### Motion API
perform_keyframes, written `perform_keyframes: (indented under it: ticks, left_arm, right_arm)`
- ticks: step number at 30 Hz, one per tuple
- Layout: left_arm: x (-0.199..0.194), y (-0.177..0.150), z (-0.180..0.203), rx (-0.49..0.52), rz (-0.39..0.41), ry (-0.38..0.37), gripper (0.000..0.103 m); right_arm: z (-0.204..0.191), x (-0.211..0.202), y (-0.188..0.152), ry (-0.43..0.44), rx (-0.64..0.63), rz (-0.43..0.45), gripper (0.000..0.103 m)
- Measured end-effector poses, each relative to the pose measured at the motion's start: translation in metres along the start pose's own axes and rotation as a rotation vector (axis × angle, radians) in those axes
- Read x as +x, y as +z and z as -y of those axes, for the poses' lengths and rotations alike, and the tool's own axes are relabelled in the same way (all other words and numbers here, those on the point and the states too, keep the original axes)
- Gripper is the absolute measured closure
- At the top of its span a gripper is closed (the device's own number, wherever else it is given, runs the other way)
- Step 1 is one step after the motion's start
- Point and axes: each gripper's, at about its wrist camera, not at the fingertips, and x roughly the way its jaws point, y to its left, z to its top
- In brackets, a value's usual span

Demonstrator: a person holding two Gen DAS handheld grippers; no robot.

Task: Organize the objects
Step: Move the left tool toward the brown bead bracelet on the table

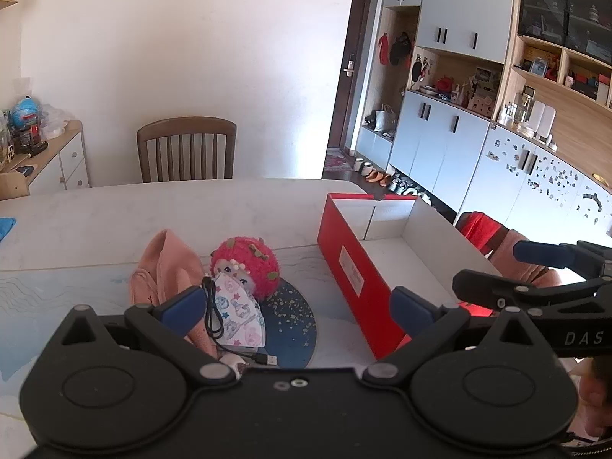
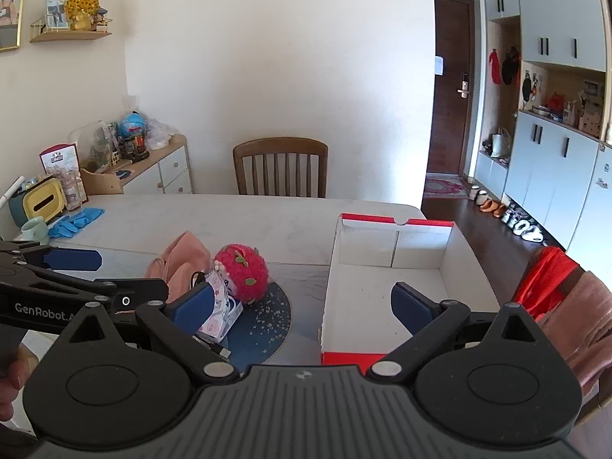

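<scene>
On a dark blue round mat [image 1: 294, 325] lie a red plush toy [image 1: 248, 264], a patterned face mask [image 1: 239, 313] and a coiled black USB cable [image 1: 214, 317]. A pink cloth [image 1: 164, 267] lies just left of them. To their right stands a red box [image 1: 355, 267] with a white inside, open on top [image 2: 367, 244]. My left gripper [image 1: 298, 306] hangs open above the mask and cable, touching nothing. My right gripper [image 2: 304, 302] is open between the toy [image 2: 241, 275] and the box, with nothing in it. Each gripper shows in the other's view [image 1: 497, 267] [image 2: 118, 275].
The white table [image 1: 229, 206] has a wooden chair [image 2: 281, 168] at its far side. Blue gloves [image 2: 76, 222], a mug [image 2: 32, 229] and a yellow tissue box [image 2: 42, 201] sit at the far left. A chair draped in red and pink clothes [image 2: 573, 306] stands to the right.
</scene>
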Motion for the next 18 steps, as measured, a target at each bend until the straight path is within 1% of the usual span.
perform_keyframes:
  ticks: [10,14,18]
  left_arm:
    - [0.011,0.004,0.01,-0.039,0.008,0.017,0.001]
    - [0.017,0.005,0.013,-0.057,0.001,0.034,0.002]
    - [0.025,0.005,0.009,-0.091,-0.017,0.065,0.002]
  right_arm:
    - [0.021,0.012,0.007,0.05,-0.018,-0.01,0.004]
    - [0.031,0.019,0.01,0.054,-0.01,-0.026,0.004]
    - [0.045,0.027,0.012,0.038,-0.01,-0.039,0.004]
